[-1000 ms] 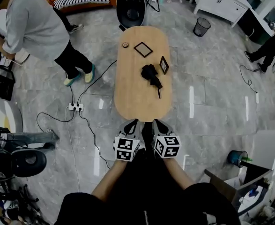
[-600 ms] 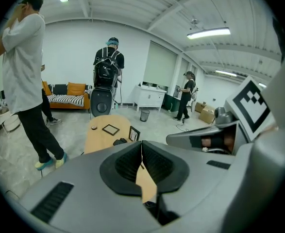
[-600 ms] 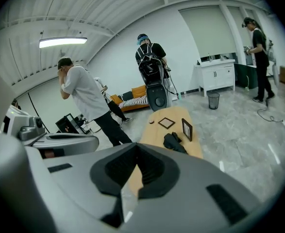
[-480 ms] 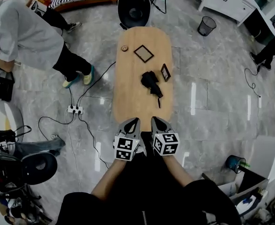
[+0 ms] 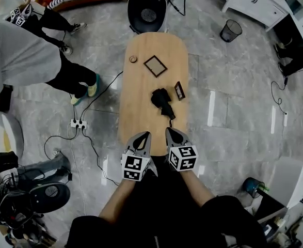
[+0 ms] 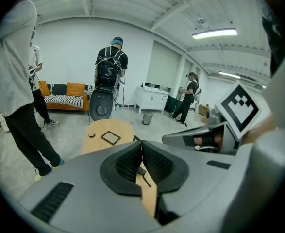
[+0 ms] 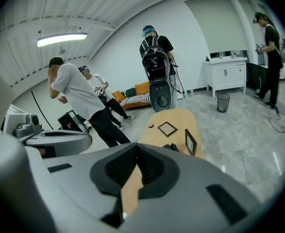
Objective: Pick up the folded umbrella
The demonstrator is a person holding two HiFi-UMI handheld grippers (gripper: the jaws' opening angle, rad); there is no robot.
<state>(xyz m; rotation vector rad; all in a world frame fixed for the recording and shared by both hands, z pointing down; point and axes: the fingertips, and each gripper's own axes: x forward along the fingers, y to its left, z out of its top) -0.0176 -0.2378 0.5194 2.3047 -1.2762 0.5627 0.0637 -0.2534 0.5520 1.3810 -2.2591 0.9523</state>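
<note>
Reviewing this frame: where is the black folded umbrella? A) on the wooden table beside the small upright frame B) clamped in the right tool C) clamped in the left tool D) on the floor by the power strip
A: the folded umbrella lies on the wooden table, next to the small upright frame.

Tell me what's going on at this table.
A person stands at the near end of the wooden table, holding a gripper in each hand. The left gripper and right gripper are both shut and empty, side by side at the table's near edge. The folded black umbrella lies untouched ahead of them, next to a small standing picture frame. Nothing has been picked up yet.
</note>
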